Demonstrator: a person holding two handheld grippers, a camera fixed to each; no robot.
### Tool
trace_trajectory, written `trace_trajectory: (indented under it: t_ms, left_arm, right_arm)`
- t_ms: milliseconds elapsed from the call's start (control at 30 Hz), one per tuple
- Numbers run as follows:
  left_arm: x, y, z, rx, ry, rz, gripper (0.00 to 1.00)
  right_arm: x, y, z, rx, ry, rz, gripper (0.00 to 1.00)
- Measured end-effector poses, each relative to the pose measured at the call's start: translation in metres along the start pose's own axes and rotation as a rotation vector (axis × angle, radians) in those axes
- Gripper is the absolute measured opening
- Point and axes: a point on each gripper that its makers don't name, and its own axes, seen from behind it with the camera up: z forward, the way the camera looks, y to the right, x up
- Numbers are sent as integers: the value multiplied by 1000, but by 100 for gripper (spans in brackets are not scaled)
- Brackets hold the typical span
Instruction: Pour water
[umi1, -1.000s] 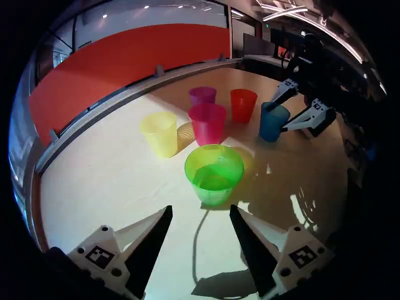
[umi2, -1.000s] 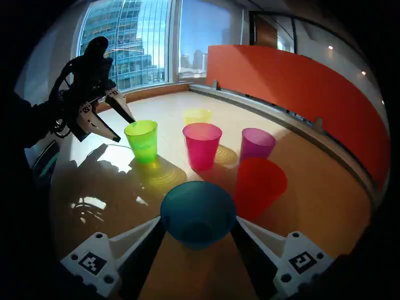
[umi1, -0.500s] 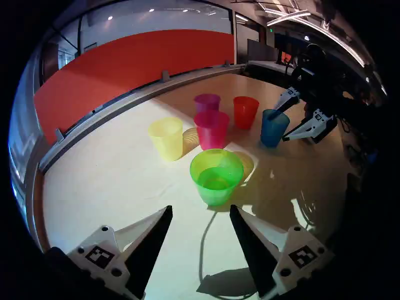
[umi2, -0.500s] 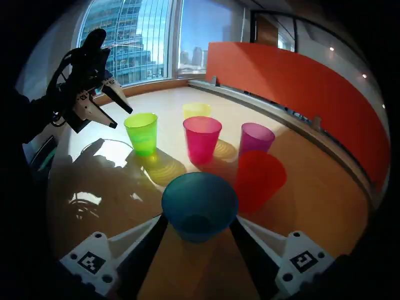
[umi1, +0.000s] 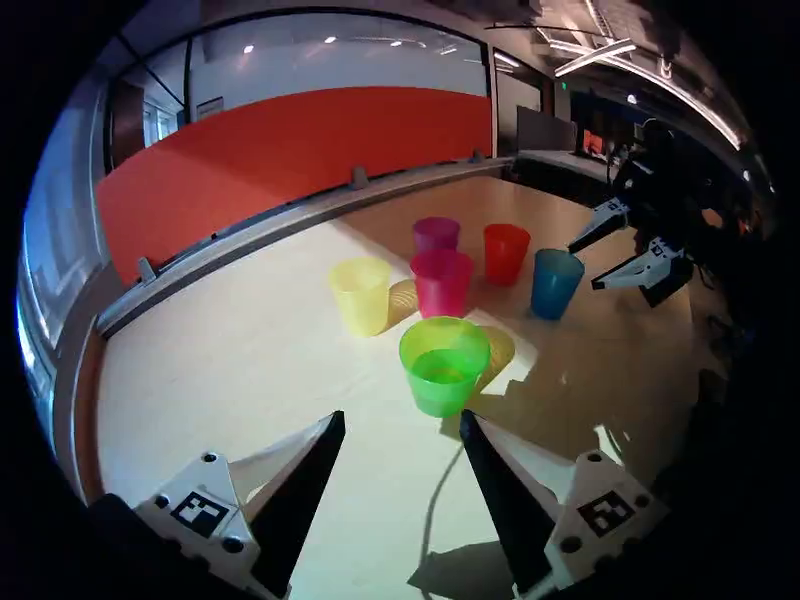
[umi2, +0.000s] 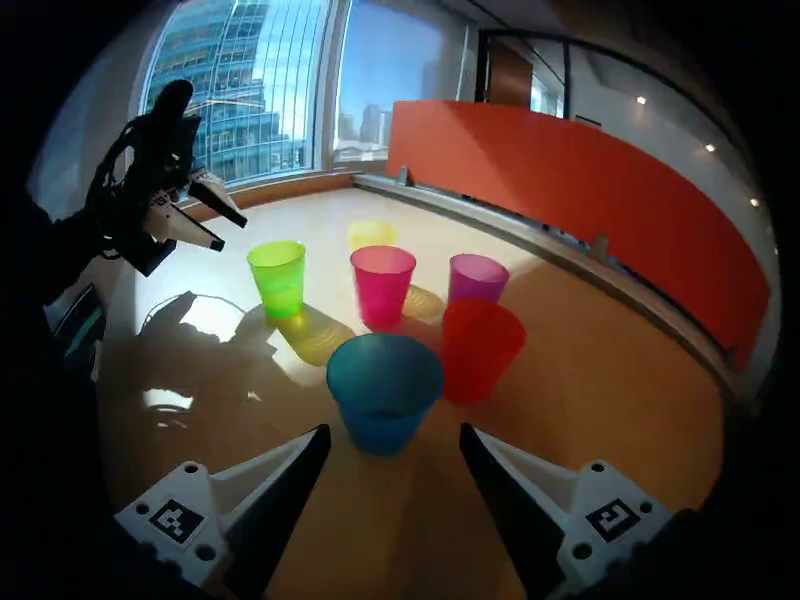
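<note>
A green cup (umi1: 443, 364) stands upright on the wooden table (umi1: 230, 360), a little ahead of my open left gripper (umi1: 397, 440), with liquid low inside it. A blue cup (umi2: 384, 390) stands upright just ahead of my open right gripper (umi2: 395, 450), clear of both fingers. In the left gripper view the blue cup (umi1: 555, 283) sits at the right with the right gripper (umi1: 632, 248) open behind it. The right gripper view shows the green cup (umi2: 278, 277) and the left gripper (umi2: 175, 210) at the left.
Yellow (umi1: 361, 294), pink (umi1: 442, 282), purple (umi1: 437, 235) and red (umi1: 505, 252) cups cluster between the green and blue ones. An orange wall panel (umi1: 300, 140) runs along the table's far edge. Windows (umi2: 250, 90) lie behind the left gripper.
My right gripper opened, let go of the blue cup and backed away from it. My left gripper also drew back from the green cup.
</note>
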Motion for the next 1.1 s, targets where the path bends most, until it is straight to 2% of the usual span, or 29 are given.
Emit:
trace_trajectory:
  t_ms: [267,400,567,800,1100]
  left_arm:
    - [18,-6,-21,79,101,-36,85]
    - [31,-8,-32,120,166,-37,85]
    - [49,-17,-47,195,247,-34,85]
    - [70,-29,-64,290,353,-66,84]
    - [91,-40,-80,425,462,-49,84]
  right_arm:
    - [13,6,-31,-77,82,31,100]
    - [23,11,-47,-118,130,43,100]
    - [40,23,-64,-184,193,65,100]
    - [67,51,-84,-306,291,90,100]
    - [87,86,-98,-481,381,101,100]
